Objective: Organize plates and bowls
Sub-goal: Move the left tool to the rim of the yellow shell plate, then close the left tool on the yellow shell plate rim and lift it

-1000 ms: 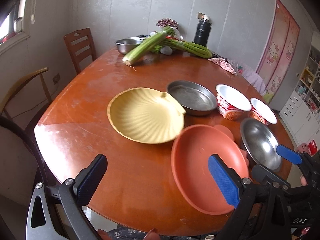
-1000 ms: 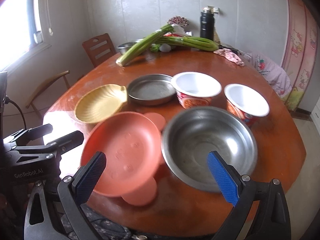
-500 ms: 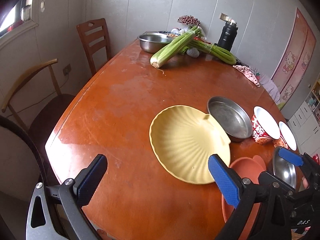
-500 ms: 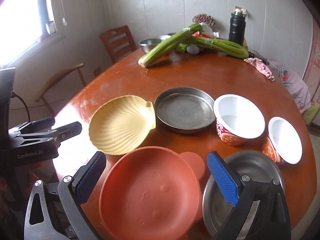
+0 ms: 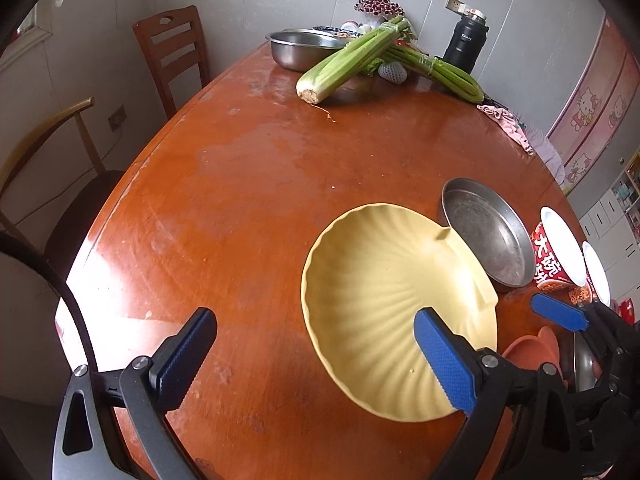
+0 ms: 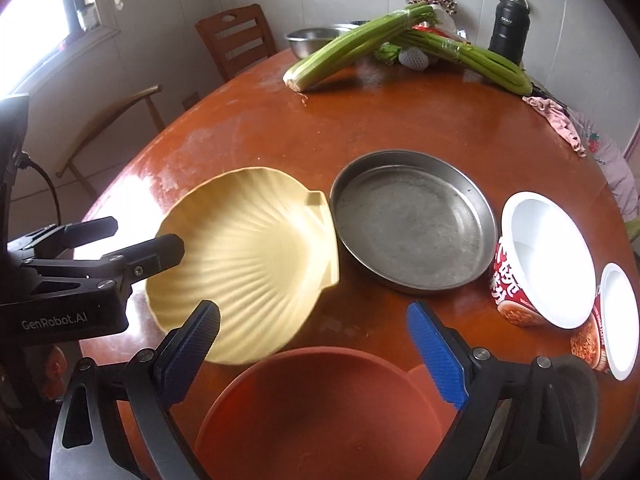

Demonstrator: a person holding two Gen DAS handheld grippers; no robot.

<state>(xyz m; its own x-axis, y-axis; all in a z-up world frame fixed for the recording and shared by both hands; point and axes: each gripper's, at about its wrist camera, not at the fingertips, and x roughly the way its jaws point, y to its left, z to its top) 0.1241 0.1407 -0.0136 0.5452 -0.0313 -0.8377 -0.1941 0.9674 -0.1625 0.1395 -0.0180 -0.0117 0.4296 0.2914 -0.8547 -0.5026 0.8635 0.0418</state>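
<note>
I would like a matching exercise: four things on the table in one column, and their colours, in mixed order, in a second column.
Things:
1. shell-shaped plate
2. flat round pan
3. flask
4. celery

Colours:
A. black
B. green
C. pale yellow
D. grey metal

Pairs: 1-C, 2-D, 3-A, 4-B

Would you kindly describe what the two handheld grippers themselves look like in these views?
Both are black frames with silver bolts and two fingers tipped by blue ribbed pads. The left gripper shows white "GenRobot.AI" lettering on its body in the right wrist view, and a black cable runs behind it. The right gripper is built the same.
</note>
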